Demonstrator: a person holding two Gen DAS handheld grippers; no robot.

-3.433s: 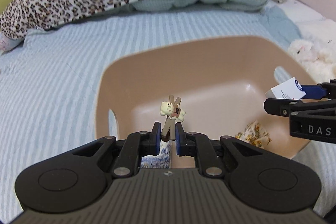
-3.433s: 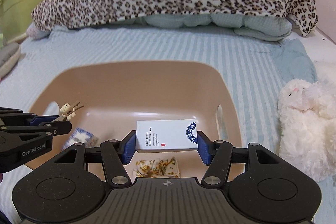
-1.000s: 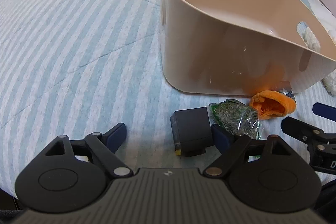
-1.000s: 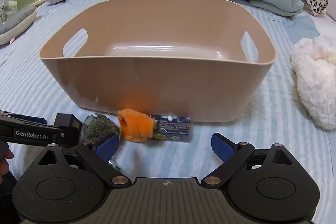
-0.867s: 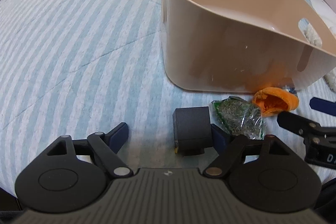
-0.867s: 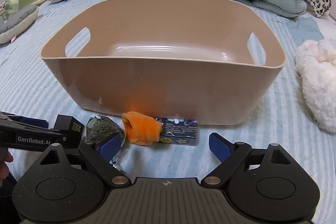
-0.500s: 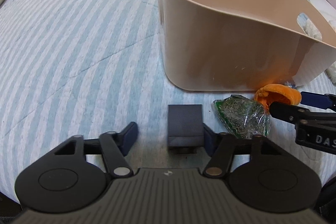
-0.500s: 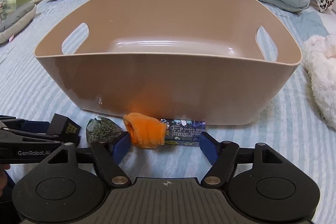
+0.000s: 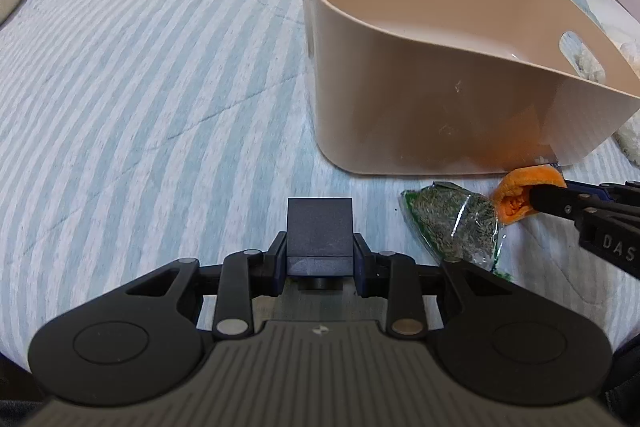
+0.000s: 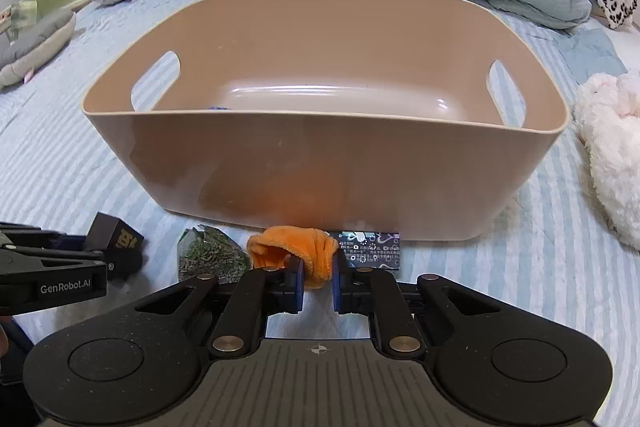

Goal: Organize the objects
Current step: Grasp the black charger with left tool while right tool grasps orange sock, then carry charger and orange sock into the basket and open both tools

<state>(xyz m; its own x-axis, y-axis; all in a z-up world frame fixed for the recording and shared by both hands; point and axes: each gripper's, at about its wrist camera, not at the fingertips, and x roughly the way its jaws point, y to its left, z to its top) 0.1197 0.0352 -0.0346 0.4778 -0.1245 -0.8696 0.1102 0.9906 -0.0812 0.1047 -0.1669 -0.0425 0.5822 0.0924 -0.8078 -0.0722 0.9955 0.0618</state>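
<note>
**Both grippers clamped on items in front of bin**

Left gripper [image 9: 320, 259] closed on black box [image 9: 320, 227], low over striped bed [image 9: 140, 87]. Right gripper [image 10: 318, 285] pinched on orange cloth [image 10: 296, 249] just before tan bin's [image 10: 320, 167] near wall. Green packet [image 9: 456, 223] lies between box and cloth. Dark printed card [image 10: 370, 253] lies against bin base, right of cloth.

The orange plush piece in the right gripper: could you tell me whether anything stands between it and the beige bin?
Only the bin's own near wall, which rises just behind the orange plush piece that the right gripper clamps. The piece must be lifted over that rim. Nothing else visible blocks the way.
</note>
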